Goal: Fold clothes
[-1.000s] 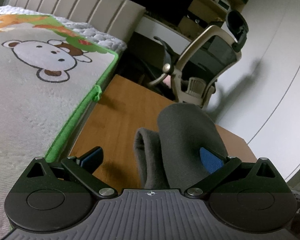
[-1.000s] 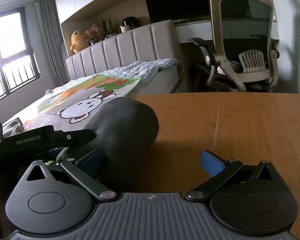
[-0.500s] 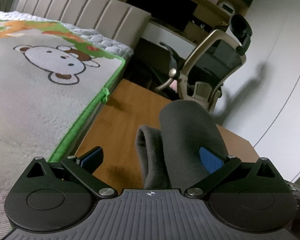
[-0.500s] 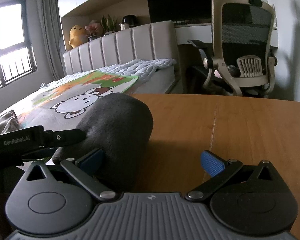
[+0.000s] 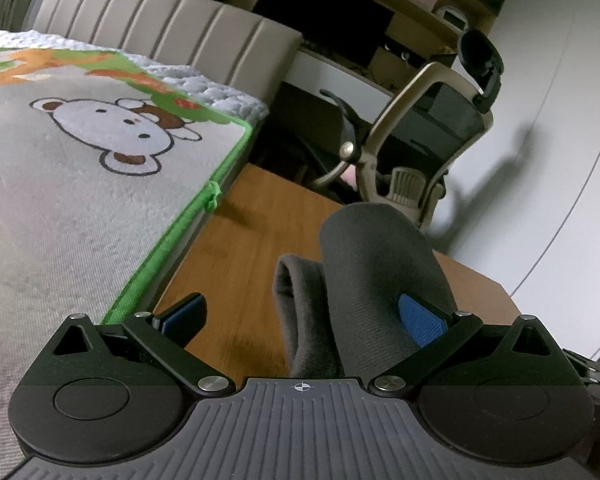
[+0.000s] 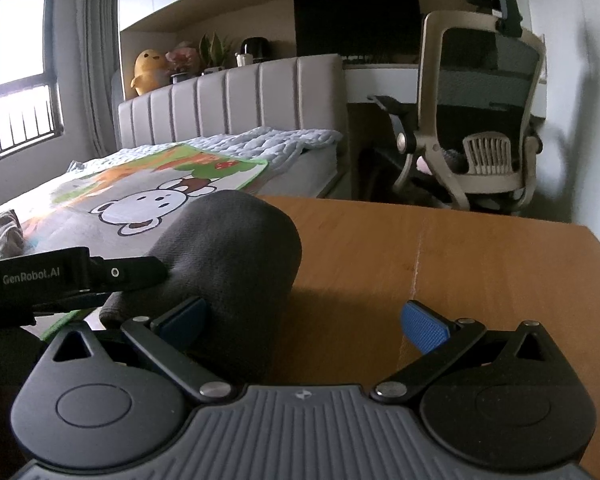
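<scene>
One garment (grey), two grippers.

A wooden table runs out ahead, and just past its far edge a mesh office chair faces away. Along the table's left edge sits a bed with a bear-print blanket, padded headboard behind it, yellow plush toy up on the ledge.

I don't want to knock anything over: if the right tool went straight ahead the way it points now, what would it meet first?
Mostly bare wooden table lies ahead of the right tool; the way looks free to the far edge. The grey garment sits on its left side, around that finger, and would likely get pushed along. Depth is hard to judge.
</scene>
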A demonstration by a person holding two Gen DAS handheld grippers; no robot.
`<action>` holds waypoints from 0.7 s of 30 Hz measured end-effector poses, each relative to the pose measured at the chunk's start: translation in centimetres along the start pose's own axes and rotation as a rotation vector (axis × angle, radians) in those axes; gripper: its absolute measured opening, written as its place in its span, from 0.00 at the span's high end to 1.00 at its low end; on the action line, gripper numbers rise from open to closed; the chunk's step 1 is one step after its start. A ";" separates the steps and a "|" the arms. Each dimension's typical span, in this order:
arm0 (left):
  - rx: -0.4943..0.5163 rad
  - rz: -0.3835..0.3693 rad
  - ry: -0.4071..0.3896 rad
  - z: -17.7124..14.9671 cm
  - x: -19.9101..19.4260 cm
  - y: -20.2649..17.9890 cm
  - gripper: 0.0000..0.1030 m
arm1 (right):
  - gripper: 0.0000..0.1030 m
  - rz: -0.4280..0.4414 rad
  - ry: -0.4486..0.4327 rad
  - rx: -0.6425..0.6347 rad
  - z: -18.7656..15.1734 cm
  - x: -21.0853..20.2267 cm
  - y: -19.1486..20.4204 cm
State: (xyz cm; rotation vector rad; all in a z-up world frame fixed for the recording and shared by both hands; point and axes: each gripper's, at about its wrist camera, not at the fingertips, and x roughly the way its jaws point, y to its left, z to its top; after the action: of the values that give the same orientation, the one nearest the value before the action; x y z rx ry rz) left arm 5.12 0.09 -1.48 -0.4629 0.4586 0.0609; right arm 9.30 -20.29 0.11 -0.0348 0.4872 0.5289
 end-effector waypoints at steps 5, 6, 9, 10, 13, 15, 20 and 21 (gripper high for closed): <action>-0.002 -0.005 0.000 0.0 0.0 0.1 0.00 | 0.00 -0.004 -0.002 0.004 0.0 0.0 -0.1; -0.002 -0.006 -0.001 0.0 0.0 0.1 0.00 | 0.00 -0.005 -0.003 0.004 0.0 0.0 -0.1; -0.004 -0.008 -0.001 0.0 0.0 0.1 0.00 | 0.00 -0.006 -0.005 0.006 0.0 0.0 -0.1; -0.005 -0.009 -0.002 0.0 0.1 0.2 0.00 | 0.00 -0.005 -0.004 0.008 0.0 0.0 -0.1; -0.008 -0.012 -0.001 0.0 0.1 0.2 0.00 | 0.00 -0.003 -0.004 0.013 0.0 0.0 -0.2; -0.011 -0.014 0.000 0.0 0.1 0.3 0.00 | 0.00 -0.003 -0.004 0.015 0.0 0.0 -0.2; -0.016 -0.018 0.002 0.0 0.2 0.4 0.00 | 0.00 -0.002 -0.004 0.020 0.0 0.0 -0.3; -0.017 -0.019 0.002 0.0 0.2 0.4 0.00 | 0.00 -0.002 -0.004 0.022 0.0 0.0 -0.3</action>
State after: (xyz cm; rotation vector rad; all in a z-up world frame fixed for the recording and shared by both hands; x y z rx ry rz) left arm 5.22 0.44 -1.73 -0.4842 0.4559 0.0461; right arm 9.49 -20.56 0.07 -0.0136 0.4893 0.5221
